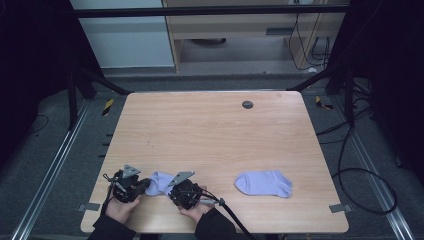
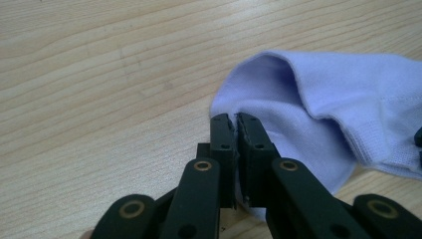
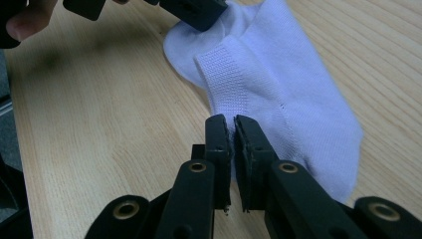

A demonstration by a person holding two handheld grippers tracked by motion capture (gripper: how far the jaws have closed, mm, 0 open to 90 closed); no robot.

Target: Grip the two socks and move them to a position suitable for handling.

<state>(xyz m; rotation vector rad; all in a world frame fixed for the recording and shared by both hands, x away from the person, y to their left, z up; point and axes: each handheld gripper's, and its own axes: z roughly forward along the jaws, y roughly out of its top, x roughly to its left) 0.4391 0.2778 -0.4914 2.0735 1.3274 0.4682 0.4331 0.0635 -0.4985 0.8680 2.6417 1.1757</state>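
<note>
- The near sock [image 1: 159, 183], pale lilac, lies at the front edge of the counter [image 1: 210, 130], stretched between the two claws.
- The left claw [image 1: 145, 185] is clenched on the sock's edge; in the left gripper view the black jaws stand pressed together with lilac fabric [image 2: 318, 99] pinched at their tips, the open cuff bulging up beside them.
- The right claw [image 1: 172, 192] is likewise clenched on the same sock; in the right gripper view its jaws meet on the fabric just below the ribbed cuff [image 3: 224, 84].
- That same view has the left claw [image 3: 199, 12] gripping the far end of the sock, a fingertip [image 3: 25, 22] of the person's hand beside it.
- A second sock [image 1: 263, 183] lies flat on the counter, well off to the right, apart from both claws.
- A small dark round disc [image 1: 247, 104] sits near the counter's far edge.
</note>
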